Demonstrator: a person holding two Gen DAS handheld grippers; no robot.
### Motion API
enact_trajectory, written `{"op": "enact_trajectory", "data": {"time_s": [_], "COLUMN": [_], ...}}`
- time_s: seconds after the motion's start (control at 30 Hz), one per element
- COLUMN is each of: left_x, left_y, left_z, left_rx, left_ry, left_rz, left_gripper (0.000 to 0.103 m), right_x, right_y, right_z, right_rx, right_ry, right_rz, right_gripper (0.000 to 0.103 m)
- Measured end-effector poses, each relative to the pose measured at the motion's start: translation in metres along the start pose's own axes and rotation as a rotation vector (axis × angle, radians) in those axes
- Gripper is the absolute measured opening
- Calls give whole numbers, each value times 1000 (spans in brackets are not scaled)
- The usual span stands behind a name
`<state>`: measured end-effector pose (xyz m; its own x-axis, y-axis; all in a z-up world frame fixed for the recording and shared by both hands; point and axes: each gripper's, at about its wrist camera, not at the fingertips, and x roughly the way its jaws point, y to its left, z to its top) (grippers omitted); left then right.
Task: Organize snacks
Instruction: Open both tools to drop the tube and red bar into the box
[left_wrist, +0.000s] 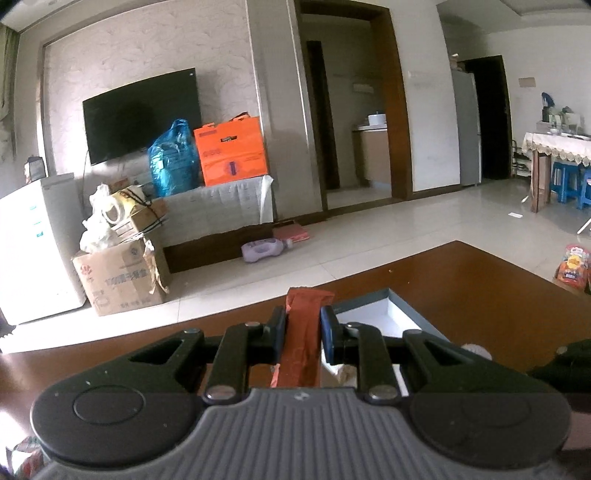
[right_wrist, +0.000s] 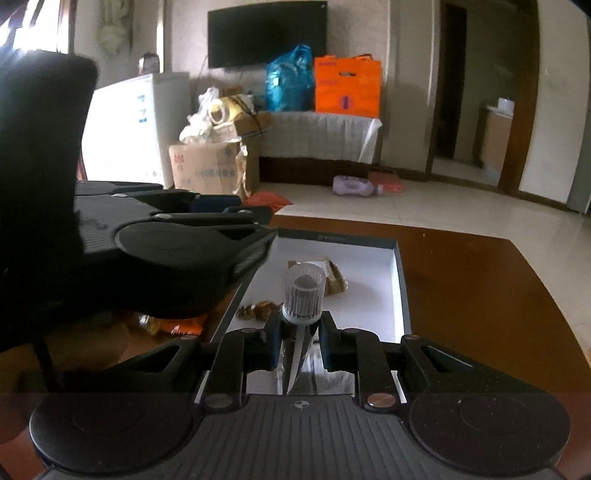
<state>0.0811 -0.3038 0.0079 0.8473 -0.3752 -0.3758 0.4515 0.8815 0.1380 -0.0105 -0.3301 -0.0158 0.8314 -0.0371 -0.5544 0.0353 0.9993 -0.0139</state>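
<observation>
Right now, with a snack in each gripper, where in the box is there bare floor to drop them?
The box is bare along its right wall and far end. The brown wrapper and gold candies crowd its left-centre. The left gripper holds a red packet; the right gripper holds a clear-capped pouch.

1. The right hand-held gripper (right_wrist: 298, 338) grips a clear-capped pouch (right_wrist: 303, 295) above the white box (right_wrist: 373, 269).
2. Wrapped snacks (right_wrist: 332, 277) lie inside the box.
3. The left hand-held gripper (right_wrist: 255, 216), at left, holds a red packet (right_wrist: 267, 199).
4. The box rests on the brown counter (right_wrist: 480, 295).
</observation>
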Motion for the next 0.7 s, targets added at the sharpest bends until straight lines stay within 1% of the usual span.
{"op": "enact_trajectory", "data": {"time_s": [0.13, 0.27, 0.3, 0.37, 0.4, 0.43, 0.47, 0.5, 0.57, 0.63, 0.7], "left_x": [21, 36, 40, 46, 48, 48, 47, 45, 39, 35, 30], "left_y": [-1, 1, 9, 11, 14, 15, 16, 17, 16, 16, 17], "left_z": [3, -3, -5, -7, -7, -7, -6, -6, -5, -3, -1], "left_rx": [-20, -30, -39, -57, -66, -74, -79, -77, -64, -51, -52], "left_ry": [8, 19, 21, 29, 28, 24, 17, 10, -16, -36, -43], "left_rz": [9, 0, -3, -9, -13, -19, -14, -8, 6, 8, 11], "left_gripper": [18, 19, 19, 22, 26, 30, 40, 53, 66, 70, 81], "right_x": [17, 35, 39, 41, 41, 40, 39, 38, 34, 29, 26], "right_y": [-9, -13, -13, -12, -12, -10, -8, -6, -4, -2, -2], "right_z": [2, -1, -2, -3, -4, -4, -5, -4, -4, -3, -3], "right_rx": [23, 26, 26, 28, 26, 16, 3, -7, -27, -31, -37], "right_ry": [4, 50, 61, 71, 77, 80, 77, 74, 64, 54, 47], "right_rz": [-24, -23, -22, -24, -19, -27, -40, -51, -63, -57, -55], "right_gripper": [25, 25, 25, 30, 39, 53, 61, 66, 66, 69, 71]}}
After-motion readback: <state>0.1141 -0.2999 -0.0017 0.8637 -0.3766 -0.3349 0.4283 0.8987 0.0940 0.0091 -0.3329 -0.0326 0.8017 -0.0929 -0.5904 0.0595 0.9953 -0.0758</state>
